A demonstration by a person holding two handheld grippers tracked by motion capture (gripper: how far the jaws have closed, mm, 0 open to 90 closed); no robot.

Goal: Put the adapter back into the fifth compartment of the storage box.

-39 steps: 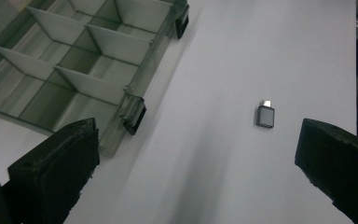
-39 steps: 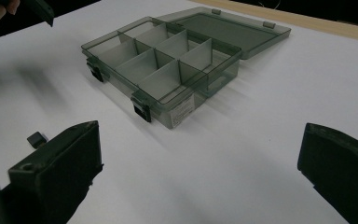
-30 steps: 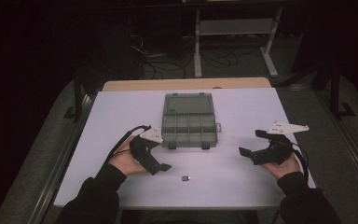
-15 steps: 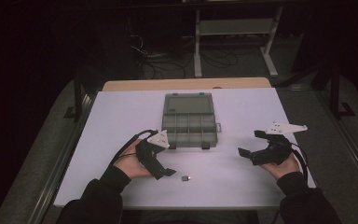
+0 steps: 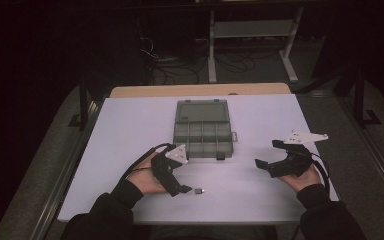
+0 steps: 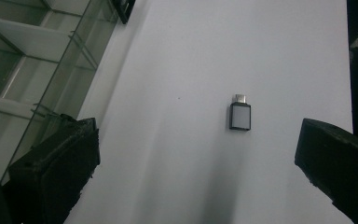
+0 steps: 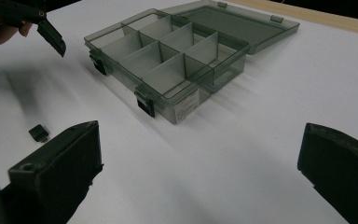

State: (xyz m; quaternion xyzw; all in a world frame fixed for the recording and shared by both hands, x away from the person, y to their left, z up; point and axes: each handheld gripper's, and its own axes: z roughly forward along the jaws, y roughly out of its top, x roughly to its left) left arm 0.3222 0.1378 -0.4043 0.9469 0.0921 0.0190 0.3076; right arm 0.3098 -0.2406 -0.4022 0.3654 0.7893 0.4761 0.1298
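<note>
- The left hand-held gripper (image 5: 186, 190) has moved closer along the white desk (image 5: 130, 125), jaws spread wide, grasping nothing.
- A small black adapter (image 5: 199, 191) lies on the desk just right of its tips, untouched.
- The open compartment box (image 5: 202, 131) is unmoved.
- The right hand-held gripper (image 5: 266, 155) hovers released, barely shifted.

A clear grey compartment box (image 5: 203, 131) lies open on the white table (image 5: 130, 125), near the middle of its far edge. Its lid (image 5: 202, 110) is folded back flat toward that edge, and dividers split the tray into small compartments with nothing visible in them. Two dark latches (image 7: 144, 102) sit on its near wall. Beyond the far edge, a metal frame (image 5: 250, 35) and loose cables (image 5: 180, 60) occupy the dark floor (image 5: 55, 125).
</note>
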